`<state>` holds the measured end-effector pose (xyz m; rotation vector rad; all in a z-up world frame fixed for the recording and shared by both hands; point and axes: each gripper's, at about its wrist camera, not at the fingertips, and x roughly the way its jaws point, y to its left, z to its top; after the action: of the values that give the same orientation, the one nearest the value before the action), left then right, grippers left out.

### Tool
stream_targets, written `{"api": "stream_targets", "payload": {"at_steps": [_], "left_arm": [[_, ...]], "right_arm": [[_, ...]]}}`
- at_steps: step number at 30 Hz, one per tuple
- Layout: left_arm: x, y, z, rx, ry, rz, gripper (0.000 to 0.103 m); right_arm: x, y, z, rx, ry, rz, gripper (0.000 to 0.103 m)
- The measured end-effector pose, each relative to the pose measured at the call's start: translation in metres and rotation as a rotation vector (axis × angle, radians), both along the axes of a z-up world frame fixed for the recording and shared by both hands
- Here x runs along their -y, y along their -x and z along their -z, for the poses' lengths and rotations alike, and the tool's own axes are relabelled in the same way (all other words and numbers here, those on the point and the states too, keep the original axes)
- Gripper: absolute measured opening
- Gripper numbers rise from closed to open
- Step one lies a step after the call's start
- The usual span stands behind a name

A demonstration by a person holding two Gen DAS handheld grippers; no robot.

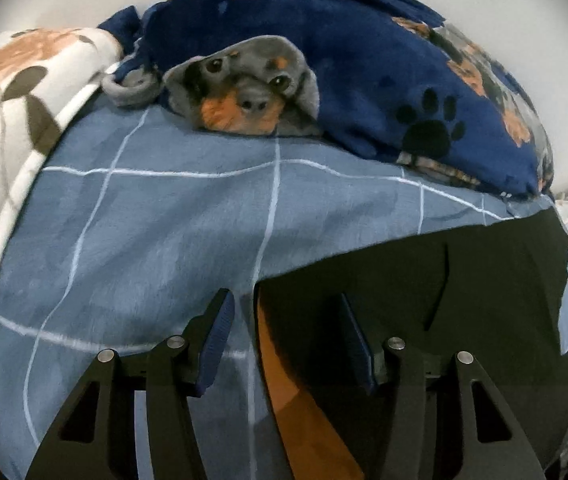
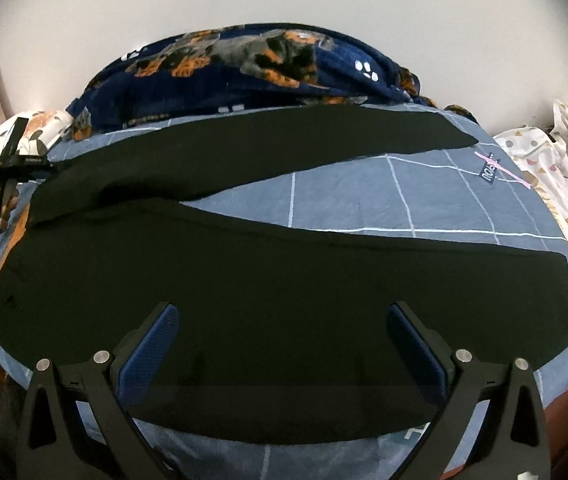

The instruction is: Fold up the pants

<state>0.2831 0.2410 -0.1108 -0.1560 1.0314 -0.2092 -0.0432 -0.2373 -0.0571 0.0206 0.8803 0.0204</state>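
Observation:
Black pants [image 2: 244, 280] lie spread flat on a blue checked bedsheet [image 2: 363, 200], the two legs splayed apart toward the right. My right gripper [image 2: 284, 344] is open and empty, hovering over the near leg. My left gripper [image 1: 284, 336] is open and empty, over the waist end of the pants [image 1: 463, 280], where an orange lining [image 1: 303, 400] shows. The left gripper also shows in the right wrist view [image 2: 12, 160] at the far left, by the waistband.
A navy dog-print blanket [image 1: 343, 60] is bunched along the far side of the bed. A floral pillow [image 1: 24, 92] lies at the left. A white patterned cloth [image 2: 555, 168] lies at the right edge. A white wall stands behind.

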Motion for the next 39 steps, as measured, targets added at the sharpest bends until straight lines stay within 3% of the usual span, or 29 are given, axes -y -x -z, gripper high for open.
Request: {"api": "stream_targets", "payload": {"at_steps": [4,6,7,9,12,16,20,25,29,34,35,37,38,39], "left_arm": [[0.011,-0.010,0.000,0.003,0.008,0.061,0.050],[0.014,-0.012,0.000,0.012,-0.021,0.072,0.035],[0.011,-0.012,-0.002,0.010,0.030,0.080,0.016],[0.006,-0.011,-0.005,0.018,0.079,0.042,0.015],[0.009,0.006,-0.019,0.074,0.073,-0.003,0.012],[0.027,0.048,-0.056,0.204,0.067,-0.024,0.010],[0.049,0.106,-0.102,0.357,0.081,0.019,0.010],[0.072,0.184,-0.136,0.490,0.116,0.088,0.010],[0.081,0.226,-0.140,0.498,0.149,0.102,0.010],[0.095,0.261,-0.125,0.427,0.169,0.132,0.010],[0.097,0.265,-0.121,0.413,0.172,0.137,0.010],[0.101,0.270,-0.116,0.387,0.172,0.146,0.010],[0.101,0.270,-0.113,0.380,0.169,0.144,0.010],[0.101,0.271,-0.111,0.373,0.171,0.141,0.011]], "right_arm": [[-0.004,-0.004,0.004,-0.018,-0.002,-0.006,0.103],[-0.006,-0.006,0.004,-0.019,-0.005,-0.008,0.103],[-0.007,-0.007,0.003,-0.019,-0.004,-0.010,0.103],[-0.008,-0.008,0.001,-0.015,-0.005,-0.020,0.103],[-0.005,-0.018,-0.005,-0.021,-0.064,-0.039,0.103],[0.008,-0.052,-0.024,-0.019,-0.235,-0.084,0.103],[0.017,-0.101,-0.042,-0.028,-0.426,-0.124,0.103],[0.029,-0.174,-0.033,-0.115,-0.719,-0.091,0.103],[0.030,-0.227,-0.012,-0.181,-0.875,-0.038,0.102],[0.034,-0.282,0.018,-0.268,-0.999,0.058,0.101],[0.034,-0.289,0.023,-0.282,-1.010,0.081,0.099],[0.034,-0.304,0.031,-0.300,-0.997,0.110,0.086],[0.033,-0.310,0.034,-0.311,-0.981,0.119,0.061],[0.031,-0.316,0.039,-0.340,-0.966,0.120,0.047]]}}
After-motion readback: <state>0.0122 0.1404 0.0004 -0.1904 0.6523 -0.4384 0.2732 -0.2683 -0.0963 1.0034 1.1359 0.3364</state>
